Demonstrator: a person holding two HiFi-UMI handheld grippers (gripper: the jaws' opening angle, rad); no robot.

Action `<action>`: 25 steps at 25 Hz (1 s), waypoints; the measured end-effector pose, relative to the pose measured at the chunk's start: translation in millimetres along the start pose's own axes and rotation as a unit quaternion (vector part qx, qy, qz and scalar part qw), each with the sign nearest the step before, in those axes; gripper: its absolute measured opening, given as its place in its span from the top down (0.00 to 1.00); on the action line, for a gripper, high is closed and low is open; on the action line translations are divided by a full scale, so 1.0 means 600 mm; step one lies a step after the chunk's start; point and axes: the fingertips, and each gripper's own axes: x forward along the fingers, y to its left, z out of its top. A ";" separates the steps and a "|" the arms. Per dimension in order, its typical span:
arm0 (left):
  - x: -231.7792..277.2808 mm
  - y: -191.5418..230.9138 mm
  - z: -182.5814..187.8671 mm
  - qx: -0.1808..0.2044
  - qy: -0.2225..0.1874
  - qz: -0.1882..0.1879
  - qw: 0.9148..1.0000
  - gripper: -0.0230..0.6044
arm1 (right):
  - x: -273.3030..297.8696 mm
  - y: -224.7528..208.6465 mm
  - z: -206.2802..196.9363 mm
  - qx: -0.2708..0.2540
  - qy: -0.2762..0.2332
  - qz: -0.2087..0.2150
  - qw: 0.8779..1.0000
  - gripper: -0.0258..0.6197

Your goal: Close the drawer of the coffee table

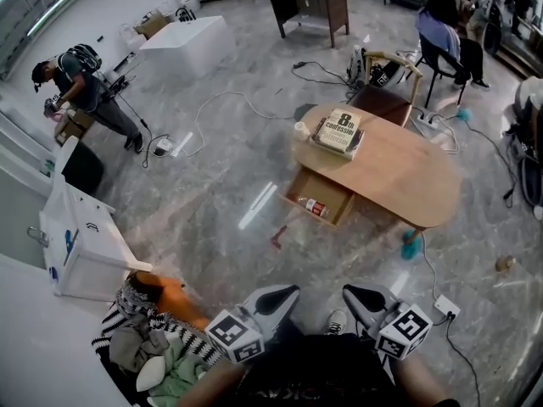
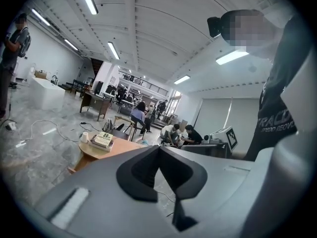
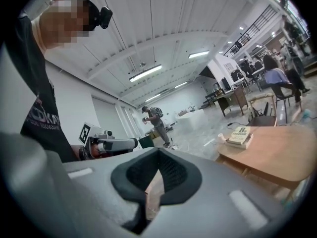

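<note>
The oval wooden coffee table (image 1: 399, 176) stands ahead of me on the marble floor. Its drawer (image 1: 319, 197) is pulled open toward me, and a bottle (image 1: 315, 206) lies inside. On the tabletop rest a book (image 1: 339, 131) and a white cup (image 1: 301, 130). My left gripper (image 1: 285, 292) and right gripper (image 1: 355, 294) are low in the head view, well short of the drawer, both shut and empty. The left gripper view shows shut jaws (image 2: 159, 150) with the table (image 2: 116, 150) beyond. In the right gripper view the shut jaws (image 3: 158, 155) stand left of the table (image 3: 277, 152).
A white cabinet (image 1: 81, 244) and a pile of clothes (image 1: 157, 346) lie at my left. A power strip (image 1: 445, 308) and cables run at the right, with a blue object (image 1: 411, 247) by the table leg. A chair (image 1: 386, 100) stands behind the table, and people work farther off.
</note>
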 end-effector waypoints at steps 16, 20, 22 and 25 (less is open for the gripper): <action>-0.030 0.321 0.078 0.027 0.036 -0.081 0.996 0.96 | 0.240 -0.065 0.047 0.029 -0.045 -0.155 0.986 0.96; -0.061 0.435 0.103 0.033 0.039 -0.096 0.994 0.96 | 0.325 -0.056 0.057 0.029 -0.054 -0.189 0.980 0.96; -0.073 0.477 0.112 0.030 0.041 -0.104 0.993 0.96 | 0.356 -0.048 0.058 0.030 -0.056 -0.207 0.976 0.96; -0.080 0.521 0.115 0.029 0.047 -0.121 0.991 0.96 | 0.390 -0.039 0.054 0.034 -0.060 -0.230 0.971 0.96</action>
